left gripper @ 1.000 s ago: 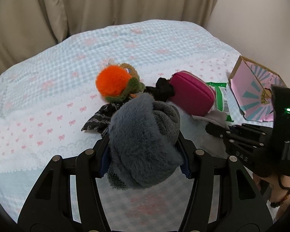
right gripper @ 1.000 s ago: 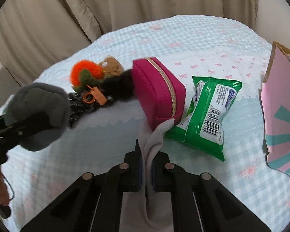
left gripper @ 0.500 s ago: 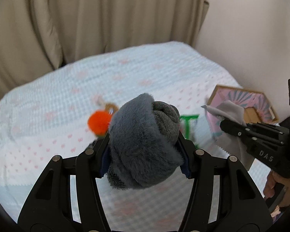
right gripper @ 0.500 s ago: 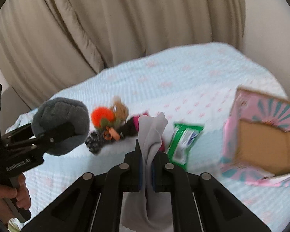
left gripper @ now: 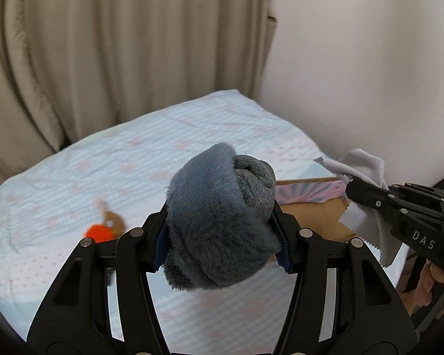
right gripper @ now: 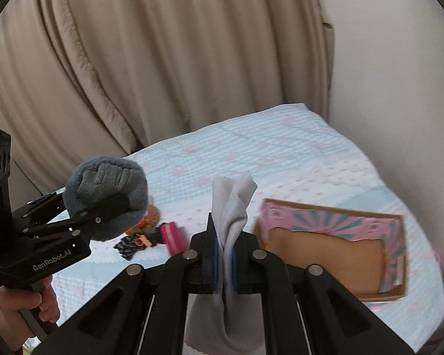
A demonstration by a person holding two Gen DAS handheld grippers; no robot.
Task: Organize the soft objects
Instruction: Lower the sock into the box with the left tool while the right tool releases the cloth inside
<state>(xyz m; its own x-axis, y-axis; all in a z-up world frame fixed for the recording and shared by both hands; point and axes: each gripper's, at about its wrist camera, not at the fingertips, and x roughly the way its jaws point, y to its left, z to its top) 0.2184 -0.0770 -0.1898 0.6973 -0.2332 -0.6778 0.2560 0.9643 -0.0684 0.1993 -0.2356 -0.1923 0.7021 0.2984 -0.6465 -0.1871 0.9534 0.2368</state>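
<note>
Grey plush roll [left gripper: 219,224]: light, compressible, fuzzy pile; likely to spring back, so a grip across its middle suits it. The left gripper [left gripper: 220,236] pinches it there, aloft above the bed [left gripper: 74,177]. Pale grey cloth [right gripper: 231,207]: thin, limp, pinked edges, pinched mid-fold by the right gripper [right gripper: 223,254], near the pink box [right gripper: 334,227].

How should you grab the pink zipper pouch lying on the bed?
Probably from above, pinching its two long flat sides. The pink pouch looks narrow across and longer the other way, so the jaws would fit over the narrow width. Small toys crowd its left side, so coming in from there looks awkward.
</note>
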